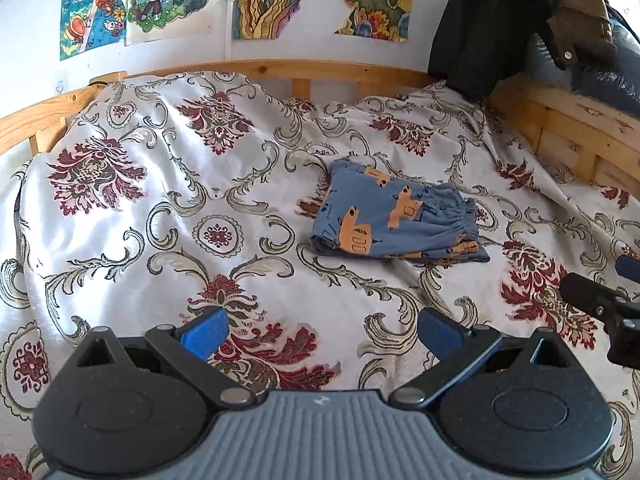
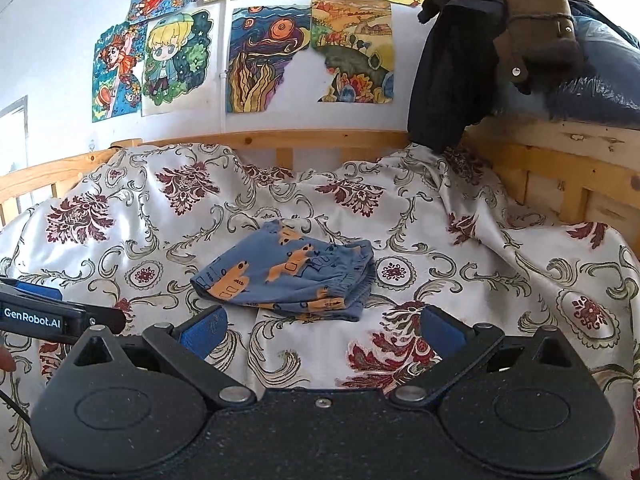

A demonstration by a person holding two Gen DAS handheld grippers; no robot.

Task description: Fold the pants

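Place: a bedroom in a home.
Bed: a wooden bed frame is running along the wall ahead of the tongs, and a flowered bedspread is covering the mattress below them.
Walls: children's coloured drawings are hanging above the frame, far ahead.
Clothing: dark jackets are draping over the frame's corner, ahead to the right; small folded pants are lying just ahead.

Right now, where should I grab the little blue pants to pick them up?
Probably the near edge of the pants, coming in low from the front. They lie folded flat on the bedspread, layered edges facing the open right gripper.
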